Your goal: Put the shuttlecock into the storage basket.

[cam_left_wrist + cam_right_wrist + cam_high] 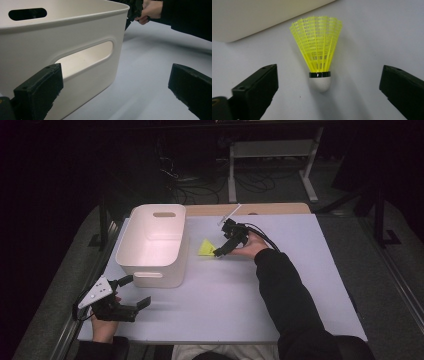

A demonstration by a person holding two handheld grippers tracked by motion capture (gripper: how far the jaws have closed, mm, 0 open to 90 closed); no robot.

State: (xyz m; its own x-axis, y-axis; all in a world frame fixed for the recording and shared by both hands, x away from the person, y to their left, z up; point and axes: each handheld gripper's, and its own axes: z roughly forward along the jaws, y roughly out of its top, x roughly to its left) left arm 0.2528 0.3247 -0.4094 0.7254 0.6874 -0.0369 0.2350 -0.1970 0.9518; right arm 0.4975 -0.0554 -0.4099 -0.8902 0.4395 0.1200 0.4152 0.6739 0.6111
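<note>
The yellow shuttlecock (318, 56) is lying on the pale table (280, 285) just beside the white bin (152, 245), on the bin's right side near its far end, with its white cork head pointing away from the bin. The right gripper (216, 251) is hovering right at that cork head, its jaws standing wide apart on either side of it and not touching it. The left gripper (136, 290) is sitting at the bin's near end, just by the handle slot, its jaws also spread wide and gripping nothing.
</note>
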